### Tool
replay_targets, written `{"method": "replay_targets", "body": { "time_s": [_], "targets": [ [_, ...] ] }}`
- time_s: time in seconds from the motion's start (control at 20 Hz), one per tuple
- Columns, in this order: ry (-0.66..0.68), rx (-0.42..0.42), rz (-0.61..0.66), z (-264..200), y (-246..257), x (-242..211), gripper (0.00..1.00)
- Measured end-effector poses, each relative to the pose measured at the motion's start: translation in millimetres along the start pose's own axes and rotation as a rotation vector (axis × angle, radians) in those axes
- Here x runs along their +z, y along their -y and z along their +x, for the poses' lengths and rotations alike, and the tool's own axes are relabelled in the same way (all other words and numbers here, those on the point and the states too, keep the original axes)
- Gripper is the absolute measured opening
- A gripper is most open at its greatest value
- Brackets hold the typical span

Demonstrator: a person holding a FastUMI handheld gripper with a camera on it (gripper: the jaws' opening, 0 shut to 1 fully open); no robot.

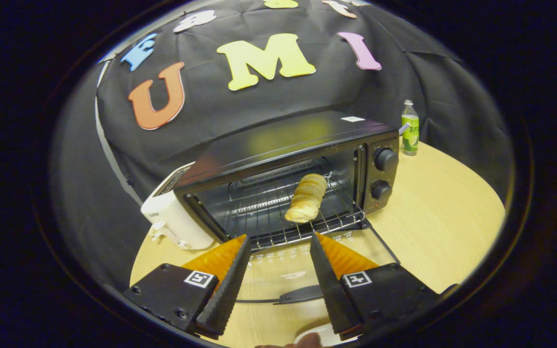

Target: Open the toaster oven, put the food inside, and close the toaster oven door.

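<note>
Beyond my left finger, a white plastic pop-up toaster (174,220). Beyond both fingers, the black metal toaster oven (298,159), its glass door (380,241) lowered flat beneath my gripper (281,244), whose fingers are spread wide, holding nothing. The golden bread roll (306,197) lies on the wire rack (259,212). Risk: in lifting the door, a finger could slip off its dark handle (302,294) and the door could drop.

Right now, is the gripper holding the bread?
No. The bread lies on the rack inside the open toaster oven, beyond the gripper, whose fingers are spread with nothing between them.
</note>
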State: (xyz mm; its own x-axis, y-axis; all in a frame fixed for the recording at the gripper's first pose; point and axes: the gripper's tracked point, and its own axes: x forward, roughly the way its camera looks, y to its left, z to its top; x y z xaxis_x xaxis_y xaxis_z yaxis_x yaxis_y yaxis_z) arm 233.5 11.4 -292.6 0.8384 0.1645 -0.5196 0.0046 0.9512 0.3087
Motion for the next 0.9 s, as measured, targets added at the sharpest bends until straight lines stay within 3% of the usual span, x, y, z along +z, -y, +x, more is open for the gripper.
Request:
{"method": "replay_targets", "body": {
  "time_s": [0.1, 0.25, 0.35, 0.5, 0.9],
  "targets": [
    [-0.004, 0.037, -0.08, -19.5, -2.4, -11.3, 0.84],
    [-0.015, 0.05, -0.206, -41.3, 6.2, -34.6, 0.93],
    [-0.055, 0.058, -0.222, -52.6, 13.7, -57.7, 1.0],
    [-0.124, 0.042, -0.247, -60.6, 29.1, -87.5, 1.0],
    [-0.22, -0.046, -0.33, -14.0, 50.8, -117.6, 1.0]
  ]
}}
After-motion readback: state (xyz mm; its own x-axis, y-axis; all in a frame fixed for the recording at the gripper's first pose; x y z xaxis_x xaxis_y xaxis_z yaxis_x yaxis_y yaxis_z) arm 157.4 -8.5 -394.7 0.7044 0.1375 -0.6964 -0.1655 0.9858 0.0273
